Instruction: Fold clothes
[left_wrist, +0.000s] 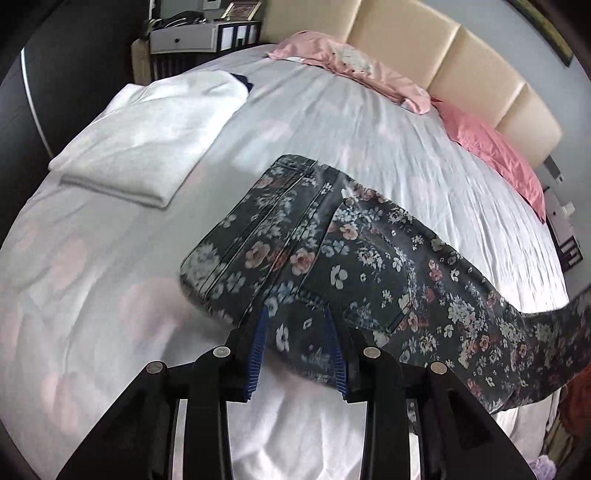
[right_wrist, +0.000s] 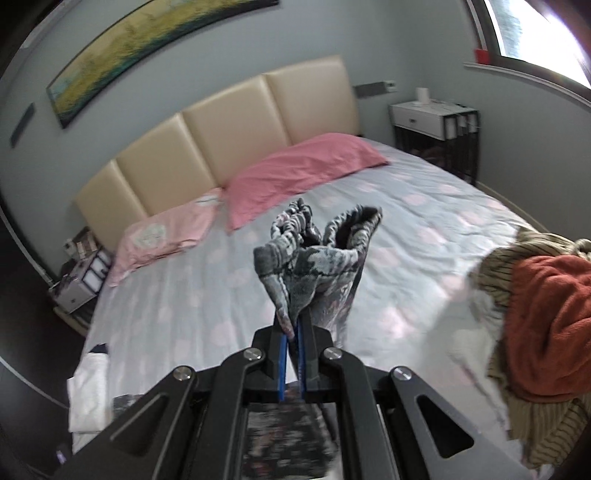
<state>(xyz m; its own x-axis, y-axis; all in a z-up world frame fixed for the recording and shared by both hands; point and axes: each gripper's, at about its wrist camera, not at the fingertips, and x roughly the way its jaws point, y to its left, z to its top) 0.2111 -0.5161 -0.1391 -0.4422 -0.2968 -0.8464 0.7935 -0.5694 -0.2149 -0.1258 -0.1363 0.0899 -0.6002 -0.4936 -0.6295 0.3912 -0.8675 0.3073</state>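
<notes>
Dark floral trousers (left_wrist: 332, 266) lie across the pale bedspread (left_wrist: 110, 277), waistband toward the far left, legs trailing off to the right. My left gripper (left_wrist: 299, 325) is open, its blue-padded fingers straddling the near edge of the trousers at the seat. My right gripper (right_wrist: 293, 332) is shut on the bunched leg ends of the floral trousers (right_wrist: 314, 251) and holds them up above the bed; the rest of the fabric hangs blurred below it.
A folded white garment (left_wrist: 147, 136) lies at the bed's left side, also in the right wrist view (right_wrist: 88, 391). Pink pillows (left_wrist: 369, 70) lie at the beige headboard (right_wrist: 221, 140). A pile of striped and rust clothes (right_wrist: 539, 325) sits at the right. Nightstands flank the bed.
</notes>
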